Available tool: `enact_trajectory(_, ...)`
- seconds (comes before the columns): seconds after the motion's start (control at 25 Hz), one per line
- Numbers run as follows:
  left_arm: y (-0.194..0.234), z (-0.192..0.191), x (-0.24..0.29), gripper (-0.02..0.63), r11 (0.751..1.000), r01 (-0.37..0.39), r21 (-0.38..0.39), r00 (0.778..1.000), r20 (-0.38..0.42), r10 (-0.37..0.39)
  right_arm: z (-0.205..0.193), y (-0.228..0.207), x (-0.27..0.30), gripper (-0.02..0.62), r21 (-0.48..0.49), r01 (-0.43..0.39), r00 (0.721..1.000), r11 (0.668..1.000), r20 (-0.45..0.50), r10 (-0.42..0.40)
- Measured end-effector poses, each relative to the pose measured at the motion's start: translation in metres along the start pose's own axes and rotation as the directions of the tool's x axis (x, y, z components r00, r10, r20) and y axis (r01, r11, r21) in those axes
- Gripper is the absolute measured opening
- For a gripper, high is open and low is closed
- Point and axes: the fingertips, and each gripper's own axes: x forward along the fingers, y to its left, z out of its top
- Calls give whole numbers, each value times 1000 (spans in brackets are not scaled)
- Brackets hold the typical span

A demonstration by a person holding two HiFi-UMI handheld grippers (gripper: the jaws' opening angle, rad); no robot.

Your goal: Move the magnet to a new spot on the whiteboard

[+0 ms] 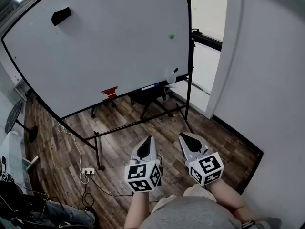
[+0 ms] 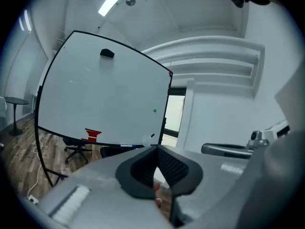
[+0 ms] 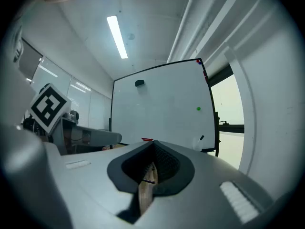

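A small green magnet (image 1: 171, 36) sticks to the right side of the big rolling whiteboard (image 1: 109, 51), about halfway up. It also shows as a green dot in the left gripper view (image 2: 155, 110) and the right gripper view (image 3: 198, 109). Both grippers hang low in front of the person, well short of the board. The left gripper (image 1: 150, 139) (image 2: 157, 148) has its jaws together at the tips with nothing between them. Beside it, the right gripper (image 1: 183, 136) (image 3: 153, 143) is shut and empty too, and points level at the board.
A black eraser (image 1: 61, 15) sits high on the board's left. A red item (image 1: 109, 92) and a marker (image 1: 151, 86) lie on its tray. The stand's legs (image 1: 97, 149), a power strip (image 1: 88, 171) and cable cross the wood floor. A white wall (image 1: 267, 80) rises at right.
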Motion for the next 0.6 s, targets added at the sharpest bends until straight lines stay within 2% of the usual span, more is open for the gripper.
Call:
enact_trajectory(0.36,-9,-3,-15,6,998,8,61,1000,20,-9,-6,12,-9,-5,-7,10,1000,1000,-11,-10)
enact_trajectory(0.6,-12,-4,-24,6,995,15,100,1000,1,-16,-3,21,-14,-3,12,11,1000,1000,1,-11)
